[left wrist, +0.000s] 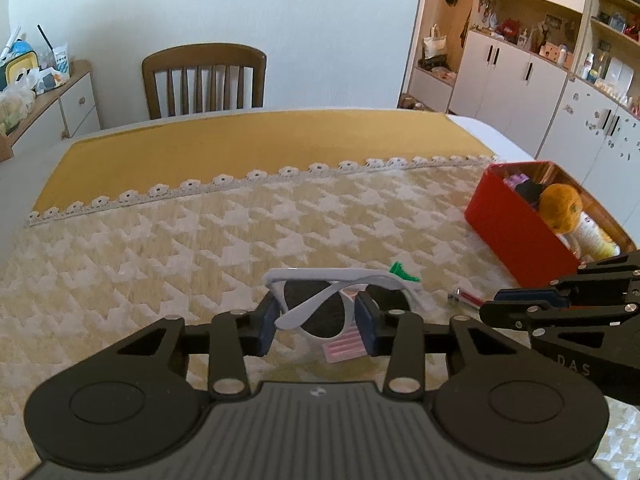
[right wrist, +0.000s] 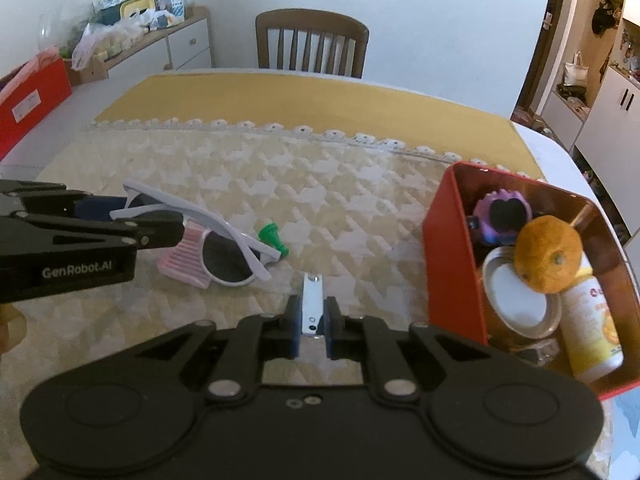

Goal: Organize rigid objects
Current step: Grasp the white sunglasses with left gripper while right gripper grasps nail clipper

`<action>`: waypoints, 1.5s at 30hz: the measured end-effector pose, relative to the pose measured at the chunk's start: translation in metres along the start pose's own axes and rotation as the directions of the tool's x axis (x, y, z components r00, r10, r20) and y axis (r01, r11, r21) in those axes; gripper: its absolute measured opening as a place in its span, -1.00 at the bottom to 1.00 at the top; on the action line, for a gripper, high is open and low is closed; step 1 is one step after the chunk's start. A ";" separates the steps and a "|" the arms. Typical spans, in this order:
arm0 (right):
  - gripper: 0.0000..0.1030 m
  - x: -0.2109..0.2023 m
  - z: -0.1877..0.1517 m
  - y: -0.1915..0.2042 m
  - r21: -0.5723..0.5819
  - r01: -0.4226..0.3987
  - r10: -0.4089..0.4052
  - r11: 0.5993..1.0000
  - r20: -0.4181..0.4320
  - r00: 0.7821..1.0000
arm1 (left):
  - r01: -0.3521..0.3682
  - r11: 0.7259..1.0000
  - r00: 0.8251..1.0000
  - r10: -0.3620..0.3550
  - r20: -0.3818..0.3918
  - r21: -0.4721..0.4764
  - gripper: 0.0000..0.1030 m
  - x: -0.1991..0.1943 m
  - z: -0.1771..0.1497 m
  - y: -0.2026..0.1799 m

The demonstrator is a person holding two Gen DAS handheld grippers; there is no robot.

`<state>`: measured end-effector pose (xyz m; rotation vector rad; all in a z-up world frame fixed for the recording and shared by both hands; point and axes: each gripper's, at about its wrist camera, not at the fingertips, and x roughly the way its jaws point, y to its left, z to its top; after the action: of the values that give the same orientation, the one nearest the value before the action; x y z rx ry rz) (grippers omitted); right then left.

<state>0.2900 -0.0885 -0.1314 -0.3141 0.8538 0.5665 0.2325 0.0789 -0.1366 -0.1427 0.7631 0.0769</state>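
Observation:
White-framed sunglasses (left wrist: 320,304) with dark lenses lie folded on the patterned tablecloth, also in the right wrist view (right wrist: 224,248). My left gripper (left wrist: 316,316) is closed around one lens of the sunglasses; it shows from the side in the right wrist view (right wrist: 160,228). My right gripper (right wrist: 311,328) is shut on a small silver metal object (right wrist: 312,304), which has a red side in the left wrist view (left wrist: 466,298). A pink ribbed piece (right wrist: 184,256) lies under the sunglasses. A small green piece (right wrist: 272,236) lies beside them.
A red box (right wrist: 452,264) at the right holds an orange plush ball (right wrist: 548,256), a purple toy (right wrist: 502,212), a metal lid (right wrist: 520,300) and a bottle (right wrist: 592,320). A wooden chair (right wrist: 312,44) stands at the far edge. Another red box (right wrist: 28,96) is far left.

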 end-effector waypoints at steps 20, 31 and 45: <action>-1.00 -0.058 -0.017 -0.020 0.013 -0.027 0.026 1.000 0.080 0.996 | 0.010 1.000 0.994 -0.012 0.112 0.022 -0.77 -0.051 0.013 -0.025; -0.40 -0.012 -0.020 -0.014 -0.037 -0.011 0.011 0.999 0.004 1.000 | 0.013 1.000 0.995 -0.011 0.100 -0.021 -0.79 -0.069 0.006 -0.029; -0.80 0.012 -0.016 -0.014 -0.061 0.009 -0.009 0.998 -0.012 1.000 | 0.006 0.999 0.995 -0.003 0.097 -0.032 -0.80 -0.071 0.000 -0.033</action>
<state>0.2947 -0.1038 -0.1502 -0.3769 0.8480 0.5832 0.1856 0.0449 -0.0840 -0.1704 0.6647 0.0909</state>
